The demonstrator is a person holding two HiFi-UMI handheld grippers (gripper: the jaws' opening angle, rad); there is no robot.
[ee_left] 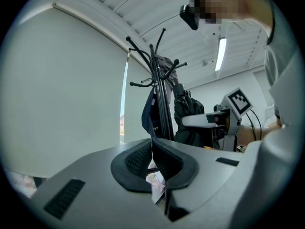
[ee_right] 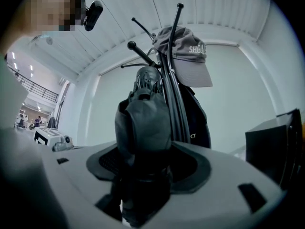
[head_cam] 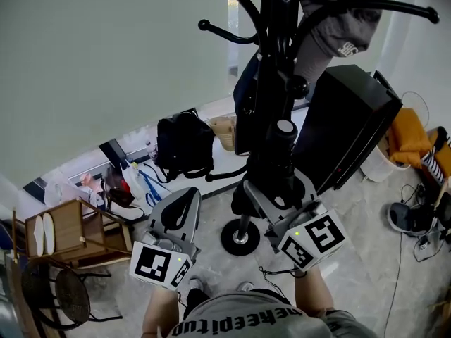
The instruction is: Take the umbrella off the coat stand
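Umbrella (ee_right: 143, 128): black, folded, upright, close against the pole of the coat stand (head_cam: 271, 48) on the person's side, well below the hooks and above the round base. Whether its strap hangs on any hook cannot be told. The right gripper (head_cam: 278, 196) has it. The jaws stand wide, one pad each side of the folded canopy, pressing it (the umbrella fills the whole gap in the right gripper view).

The left gripper (ee_left: 151, 144) is off to the left of the stand, clear of pole and umbrella. Its jaws are together, pads meeting at the tips, nothing between them.

On the stand: grey cap (head_cam: 338, 20) on an upper hook to the right of the pole, and a dark blue item (head_cam: 245, 97) hanging on the left side of the pole (bag or jacket, cannot tell).

On the floor: black backpack (head_cam: 183, 143) near the wall left of the stand base, big black case (head_cam: 349, 125) leaning right of the stand, wooden chair (head_cam: 67, 234) at far left, orange cloth (head_cam: 409, 136) at far right.
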